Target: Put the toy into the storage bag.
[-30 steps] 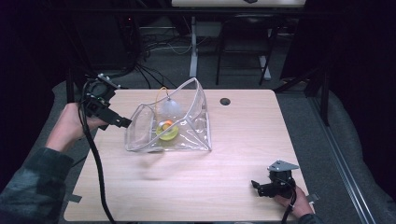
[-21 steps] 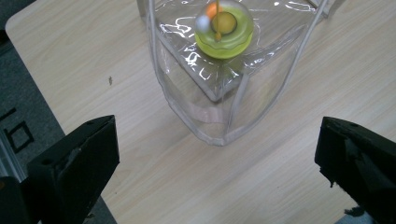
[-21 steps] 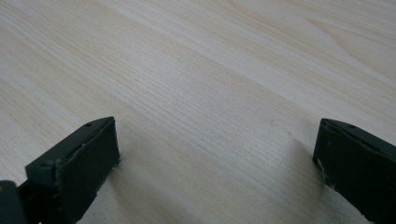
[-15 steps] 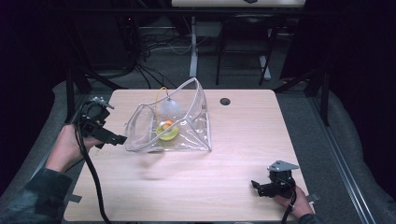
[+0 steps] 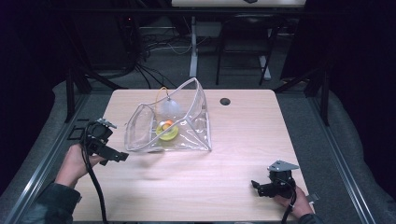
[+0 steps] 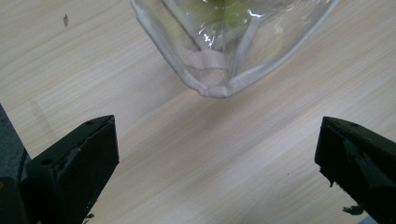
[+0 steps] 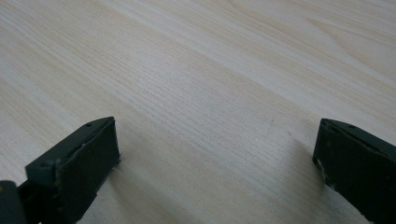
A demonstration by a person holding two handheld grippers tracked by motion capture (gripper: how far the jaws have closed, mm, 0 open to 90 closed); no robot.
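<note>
— Where does everything sit, taking the clear plastic zip pouch (image 5: pixel 175 123) as the marker?

— The pouch stands open on the pale wooden table (image 5: pixel 243 140), left of the table's middle. Inside it, a yellow-green round thing (image 5: pixel 166 132) lies on the bottom, with a small orange piece (image 5: pixel 166 124) on top of it.

— And the grippers?

— The left gripper (image 5: pixel 120 157) is just left of the pouch and a little nearer the person, near its corner. In the left gripper view that corner (image 6: pixel 215 88) lies ahead, between the jaws and apart from both. The right gripper (image 5: pixel 254 185) is well apart, right of the pouch, at the near edge.

— Anything behind?

— A small dark round hole (image 5: pixel 225 101) in the table, right of the pouch, toward the far edge.
</note>
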